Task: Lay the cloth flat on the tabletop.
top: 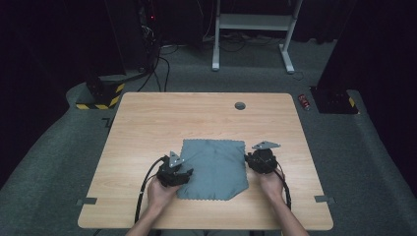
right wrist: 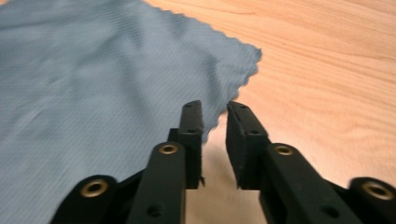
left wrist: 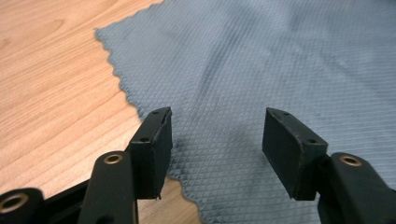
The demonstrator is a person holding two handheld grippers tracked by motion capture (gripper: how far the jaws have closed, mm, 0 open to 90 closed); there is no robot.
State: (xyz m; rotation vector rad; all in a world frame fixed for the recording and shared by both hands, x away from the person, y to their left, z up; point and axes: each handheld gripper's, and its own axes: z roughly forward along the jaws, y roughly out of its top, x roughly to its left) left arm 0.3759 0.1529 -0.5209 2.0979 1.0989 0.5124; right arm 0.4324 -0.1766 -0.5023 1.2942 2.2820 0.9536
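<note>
While a grey cloth (top: 214, 168) lies spread flat on the wooden worktop (top: 147, 123), a person poses a hand-held gripper at each of its side edges, apparently in the approach step of folding or lifting it. The left gripper (left wrist: 217, 135) hovers over the near left corner with its fingers (left wrist: 156, 140) released wide and nothing between them; the right gripper (right wrist: 215, 135) has its fingers (right wrist: 243, 140) drawn nearly together beside the scalloped right edge, gripping nothing. By the look of it, each pair of fingers must next straddle the hem and clench on it before any lift.
</note>
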